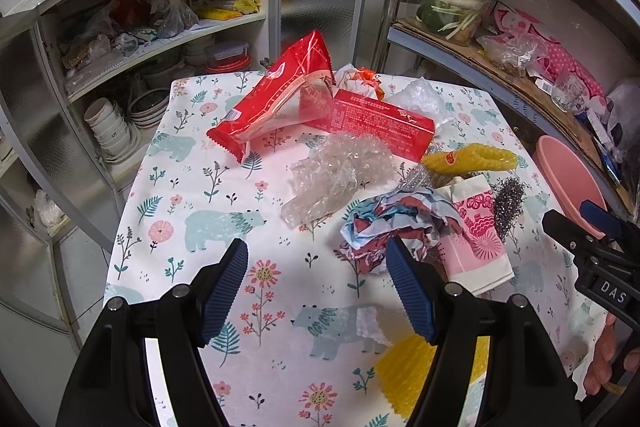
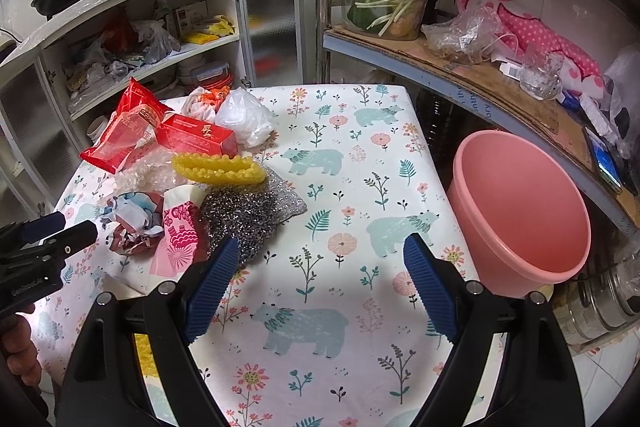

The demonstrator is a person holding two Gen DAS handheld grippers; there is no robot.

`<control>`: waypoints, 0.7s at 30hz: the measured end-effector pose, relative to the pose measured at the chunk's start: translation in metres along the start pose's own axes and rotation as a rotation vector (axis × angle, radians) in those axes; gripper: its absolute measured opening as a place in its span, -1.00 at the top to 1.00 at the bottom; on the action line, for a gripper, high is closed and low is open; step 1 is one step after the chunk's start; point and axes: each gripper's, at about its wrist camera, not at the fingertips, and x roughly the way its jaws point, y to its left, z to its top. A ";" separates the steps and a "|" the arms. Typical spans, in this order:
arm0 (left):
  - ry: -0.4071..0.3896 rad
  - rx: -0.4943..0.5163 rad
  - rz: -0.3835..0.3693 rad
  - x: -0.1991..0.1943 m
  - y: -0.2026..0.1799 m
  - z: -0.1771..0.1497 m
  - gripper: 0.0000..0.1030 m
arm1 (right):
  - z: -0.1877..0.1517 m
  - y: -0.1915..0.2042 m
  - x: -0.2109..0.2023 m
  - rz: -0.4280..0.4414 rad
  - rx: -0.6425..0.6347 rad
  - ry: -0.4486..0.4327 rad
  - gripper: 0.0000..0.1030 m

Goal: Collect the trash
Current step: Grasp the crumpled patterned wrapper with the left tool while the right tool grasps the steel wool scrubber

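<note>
Trash lies in a heap on the floral tablecloth (image 1: 192, 195): a red snack bag (image 1: 276, 95), a red box (image 1: 380, 125), clear bubble wrap (image 1: 336, 179), a crumpled printed wrapper (image 1: 396, 223), a pink-and-white paper bag (image 1: 476, 227), yellow foam netting (image 1: 472, 159), steel wool (image 2: 244, 215) and a white plastic bag (image 2: 246, 117). My left gripper (image 1: 316, 279) is open and empty, its right finger just in front of the crumpled wrapper. My right gripper (image 2: 320, 275) is open and empty over bare cloth, right of the steel wool. A pink bucket (image 2: 520, 207) stands at the table's right edge.
An open cupboard (image 1: 160, 39) with bowls and bags stands behind the table on the left. A metal shelf (image 2: 460, 67) with vegetables and clutter overhangs the right side. More yellow netting (image 1: 404, 375) lies near the front edge. A metal pot (image 2: 608, 299) sits below the bucket.
</note>
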 end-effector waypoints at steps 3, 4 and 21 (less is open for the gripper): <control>0.013 -0.019 -0.031 -0.001 0.009 -0.001 -0.37 | 0.000 0.000 0.001 0.008 -0.002 0.002 -0.65; 0.016 -0.025 -0.042 -0.002 0.011 -0.001 -0.37 | 0.000 -0.001 0.001 0.016 -0.002 0.005 -0.65; 0.052 0.066 -0.237 0.004 -0.019 -0.009 0.08 | -0.001 -0.007 0.010 0.193 0.042 0.068 -0.32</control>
